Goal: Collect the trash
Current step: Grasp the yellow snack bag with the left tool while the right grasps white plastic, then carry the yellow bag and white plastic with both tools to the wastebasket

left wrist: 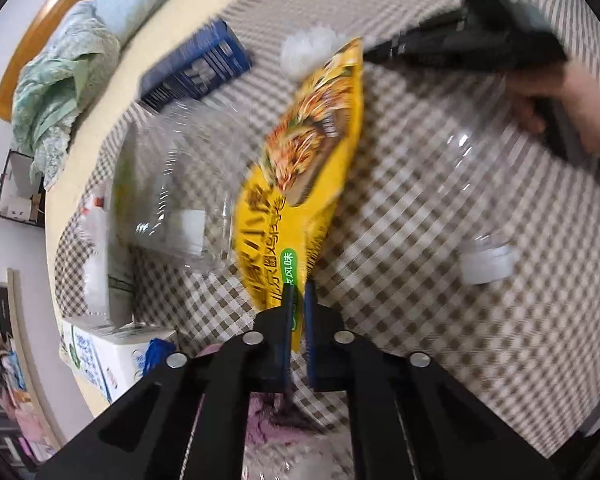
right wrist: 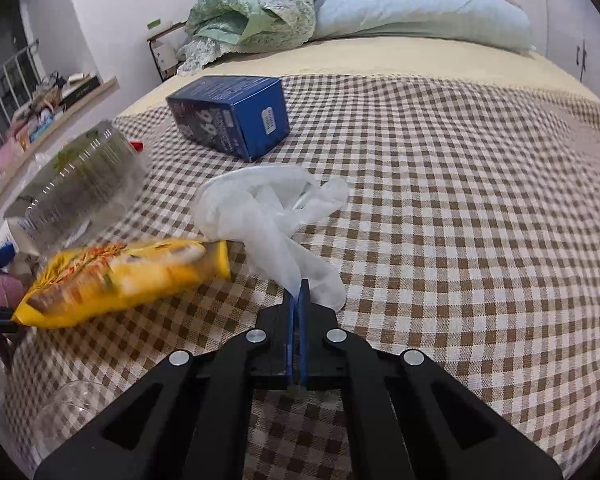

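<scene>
Left gripper (left wrist: 299, 286) pinching the bottom edge of the yellow snack bag (left wrist: 308, 168), jaws clamped right on it, bag sticking out toward 12 o'clock and looking lifted off the checked blanket (left wrist: 440, 208). Pretty motion-blurred in the left view, so edges are mushy. From the right wrist, same bag (right wrist: 120, 280) hanging over at 9 o'clock, tilted, its low corner at the far left edge where a sliver of black gripper is poking in.

Right gripper (right wrist: 299, 285) reaching forward low over the blanket (right wrist: 440, 208), jaws squeezed shut on the tail of a white plastic bag (right wrist: 268, 208), rest of it bunched up toward 12 o'clock on the bed. In the left view, same bag (left wrist: 308, 50) peeking out behind the snack bag's top at 12, with the right gripper's black body (left wrist: 472, 46) coming in from 1 o'clock and the bare hand (left wrist: 560, 100) wrapped around its handle at 2.

Blue box (right wrist: 232, 116) lying on its side at 11 o'clock past the plastic bag. Clear plastic container (right wrist: 76, 188) sitting at 9–10 o'clock, just behind the snack bag. Small white cap (left wrist: 486, 262) on the blanket at 3 o'clock in the left view. Pillow (right wrist: 420, 12) and crumpled green cloth (right wrist: 252, 12) up at the headboard.
</scene>
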### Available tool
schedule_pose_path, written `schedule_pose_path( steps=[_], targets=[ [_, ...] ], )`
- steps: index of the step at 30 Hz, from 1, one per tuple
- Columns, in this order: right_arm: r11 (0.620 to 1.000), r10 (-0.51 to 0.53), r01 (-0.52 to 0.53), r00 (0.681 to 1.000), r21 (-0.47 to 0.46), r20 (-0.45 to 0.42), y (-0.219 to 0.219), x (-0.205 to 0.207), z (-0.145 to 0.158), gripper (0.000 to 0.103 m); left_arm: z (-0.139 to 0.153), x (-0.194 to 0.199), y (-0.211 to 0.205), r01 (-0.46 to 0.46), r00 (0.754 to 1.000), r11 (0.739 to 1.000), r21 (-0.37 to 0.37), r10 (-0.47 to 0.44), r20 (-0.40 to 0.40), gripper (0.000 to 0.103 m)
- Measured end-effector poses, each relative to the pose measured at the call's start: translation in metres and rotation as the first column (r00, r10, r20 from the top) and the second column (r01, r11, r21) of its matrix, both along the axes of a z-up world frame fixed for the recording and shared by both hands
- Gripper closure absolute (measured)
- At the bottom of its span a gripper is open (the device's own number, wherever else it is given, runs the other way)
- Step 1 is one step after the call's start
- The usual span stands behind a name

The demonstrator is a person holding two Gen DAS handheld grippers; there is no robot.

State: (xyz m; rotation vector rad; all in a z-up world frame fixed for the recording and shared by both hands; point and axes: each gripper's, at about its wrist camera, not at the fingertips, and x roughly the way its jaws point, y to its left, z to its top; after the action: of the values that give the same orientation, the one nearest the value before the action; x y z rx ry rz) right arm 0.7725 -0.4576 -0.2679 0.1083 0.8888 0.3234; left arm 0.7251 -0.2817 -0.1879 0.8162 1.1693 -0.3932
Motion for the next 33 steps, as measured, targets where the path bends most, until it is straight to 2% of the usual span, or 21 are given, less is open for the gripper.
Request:
schedule_pose_path(
  steps=[4, 6, 8, 9, 10, 13, 15, 18, 20, 24, 28, 33],
  targets=[
    [1.000, -0.016, 0.016, 1.000, -0.021, 0.001, 0.001, -0.001, 0.001, 0.103, 0.037, -0.019, 0.010, -0.048, 0.998, 0.997, -0.058, 0.050, 0.040, 0.103],
    [0.996, -0.016, 0.016, 1.000, -0.091, 0.001, 0.011, 0.000, 0.003, 0.103, 0.057, -0.028, 0.017, -0.075, 0.996, 0.992, -0.099, 0.079, 0.046, 0.103],
    [0.989, -0.017, 0.011, 0.999, -0.147, -0.038, 0.018, 0.006, 0.007, 0.103, 0.073, -0.033, 0.021, -0.105, 0.993, 0.986, -0.132, 0.112, 0.046, 0.103],
    [0.985, -0.053, 0.035, 0.994, -0.169, -0.100, 0.020, 0.008, 0.014, 0.102, 0.082, -0.037, 0.025, -0.124, 0.991, 0.981, -0.150, 0.131, 0.037, 0.103],
    [0.983, -0.072, 0.050, 0.990, -0.176, -0.120, 0.020, 0.006, 0.020, 0.102, 0.086, -0.039, 0.024, -0.130, 0.990, 0.980, -0.154, 0.137, 0.037, 0.103],
    [0.982, -0.070, 0.051, 0.993, -0.182, -0.097, 0.022, -0.022, 0.063, 0.102, 0.113, -0.061, 0.034, -0.148, 0.986, 0.971, -0.187, 0.160, 0.046, 0.103],
    [0.981, -0.082, 0.068, 0.994, -0.183, -0.074, 0.017, -0.052, 0.099, 0.102, 0.133, -0.076, 0.041, -0.159, 0.983, 0.961, -0.226, 0.175, 0.053, 0.103],
    [0.981, -0.122, 0.113, 0.991, -0.155, -0.053, 0.005, -0.093, 0.138, 0.102, 0.142, -0.094, 0.052, -0.191, 0.979, 0.948, -0.255, 0.204, 0.022, 0.103],
    [0.983, -0.145, 0.141, 0.989, -0.119, -0.028, -0.004, -0.131, 0.167, 0.102, 0.147, -0.114, 0.058, -0.207, 0.975, 0.939, -0.275, 0.220, 0.015, 0.103],
    [0.982, -0.144, 0.147, 0.989, -0.118, 0.034, -0.012, -0.213, 0.210, 0.102, 0.164, -0.155, 0.061, -0.214, 0.972, 0.916, -0.339, 0.235, 0.023, 0.103],
    [0.983, -0.153, 0.158, 0.987, -0.091, 0.053, -0.025, -0.293, 0.222, 0.102, 0.179, -0.203, 0.051, -0.166, 0.980, 0.904, -0.394, 0.195, 0.035, 0.103],
    [0.980, -0.173, 0.180, 0.982, -0.088, 0.073, -0.044, -0.377, 0.215, 0.102, 0.180, -0.263, 0.022, -0.089, 0.992, 0.916, -0.392, 0.116, 0.046, 0.103]
  ],
)
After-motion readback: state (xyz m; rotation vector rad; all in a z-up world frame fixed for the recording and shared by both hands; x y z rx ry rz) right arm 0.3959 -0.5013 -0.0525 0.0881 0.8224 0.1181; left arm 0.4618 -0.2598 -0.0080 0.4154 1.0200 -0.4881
